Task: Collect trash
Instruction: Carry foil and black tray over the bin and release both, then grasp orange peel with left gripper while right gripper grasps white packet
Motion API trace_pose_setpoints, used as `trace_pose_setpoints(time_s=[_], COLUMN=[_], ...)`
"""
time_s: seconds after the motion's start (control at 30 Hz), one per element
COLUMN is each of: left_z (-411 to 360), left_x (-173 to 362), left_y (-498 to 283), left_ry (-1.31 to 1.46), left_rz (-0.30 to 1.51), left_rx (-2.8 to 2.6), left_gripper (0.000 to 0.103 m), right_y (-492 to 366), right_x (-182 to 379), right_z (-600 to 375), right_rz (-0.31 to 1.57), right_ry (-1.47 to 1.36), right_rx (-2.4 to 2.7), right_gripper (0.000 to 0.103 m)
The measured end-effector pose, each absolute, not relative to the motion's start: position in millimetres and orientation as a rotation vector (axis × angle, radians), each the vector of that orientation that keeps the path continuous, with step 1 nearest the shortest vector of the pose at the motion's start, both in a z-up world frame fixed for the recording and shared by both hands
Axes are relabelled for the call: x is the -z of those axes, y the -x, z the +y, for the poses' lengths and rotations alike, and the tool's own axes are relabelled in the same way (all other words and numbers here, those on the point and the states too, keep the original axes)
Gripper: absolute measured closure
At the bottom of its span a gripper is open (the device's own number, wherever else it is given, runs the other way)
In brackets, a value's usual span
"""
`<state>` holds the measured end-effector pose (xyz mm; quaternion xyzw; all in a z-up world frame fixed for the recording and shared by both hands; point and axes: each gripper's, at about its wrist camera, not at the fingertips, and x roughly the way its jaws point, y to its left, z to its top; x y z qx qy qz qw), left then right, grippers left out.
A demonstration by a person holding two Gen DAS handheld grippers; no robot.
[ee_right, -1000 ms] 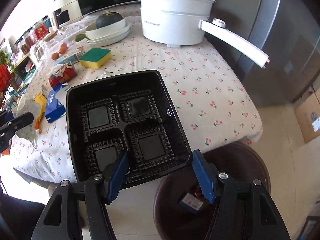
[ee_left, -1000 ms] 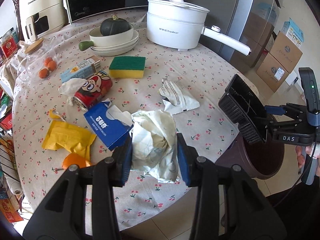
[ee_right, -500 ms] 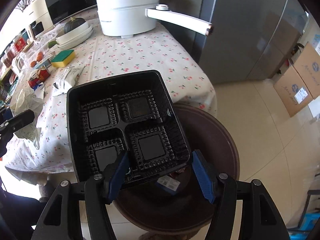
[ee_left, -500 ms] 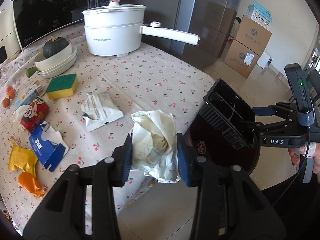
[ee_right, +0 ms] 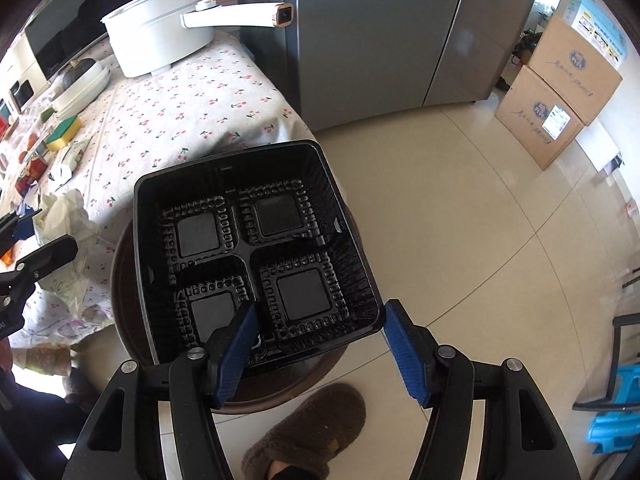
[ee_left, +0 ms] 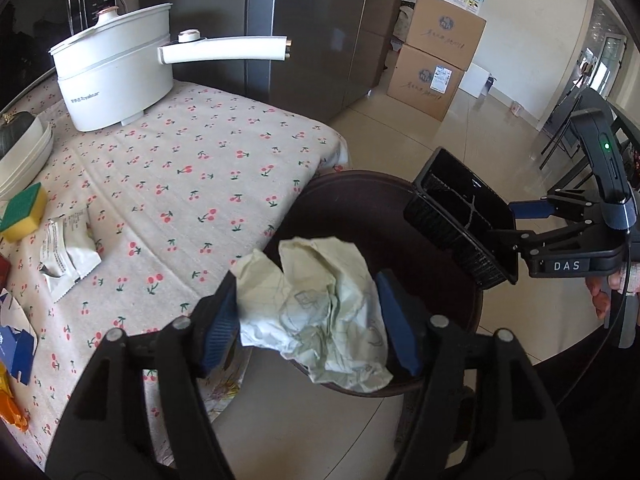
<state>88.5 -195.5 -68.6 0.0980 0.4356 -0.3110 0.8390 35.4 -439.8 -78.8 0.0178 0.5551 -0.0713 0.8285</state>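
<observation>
My left gripper (ee_left: 308,320) is shut on a crumpled pale paper wad (ee_left: 320,312) and holds it over the near rim of a dark brown trash bin (ee_left: 360,208) beside the table. My right gripper (ee_right: 320,340) is shut on the near edge of a black plastic food tray (ee_right: 256,248), held tilted above the same bin (ee_right: 124,280). The tray (ee_left: 460,216) and right gripper also show at the right in the left wrist view. The paper wad (ee_right: 64,216) shows at the left in the right wrist view.
A table with a cherry-print cloth (ee_left: 180,184) holds a white electric pot (ee_left: 116,76), a sponge (ee_left: 22,208), a white wrapper (ee_left: 68,248) and more litter at the left. Cardboard boxes (ee_left: 436,60) stand on the tiled floor. A brown slipper (ee_right: 308,432) lies by the bin.
Both grippers swung right, away from the table. The paper wad and the black tray now hang over the trash bin. Both grips are unchanged.
</observation>
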Motion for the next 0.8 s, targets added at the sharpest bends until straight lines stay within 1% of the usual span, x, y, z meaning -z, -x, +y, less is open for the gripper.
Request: trace_pose_setpoints(time_s=[0.03,0.07,0.43,0.5,0.53,0.57,0.8], left_z=[-195,-193,-157,-152,-149,-147,-127], left_x=[68,68,64,62,61,60,56], left_y=[-88,-89,-100,-100,-100,-99,-99], left_ry=[-0.21,-0.211,-0.161,-0.164,-0.169,-0.173,-0.19], left_rz=[0.913,0.911,0.948,0.944,0.941,0.937,0.928], left_rx=[0.644,0.634,0.539,0.524,0.513,0.502,0.457], left_gripper=[0.019,0.018,0.015,0.015,0.014,0.013,0.011], right_y=[-34,-34,-41,-43,-44,-46,-52], right_x=[79,80,85,84,84,84,85], right_z=[-441,-442,-431,-427,-425,-423,-410], right_rz=[1.18,1.181,1.177,1.162,1.166,1.163,1.173], right_ry=[-0.038,-0.037,-0.026,-0.029,-0.031,-0.029,-0.013], right_rx=[0.151,0.15,0.113,0.108,0.105,0.099,0.065], right_gripper=[0.037,0.037,0.037,0.031,0.027,0.019,0.018])
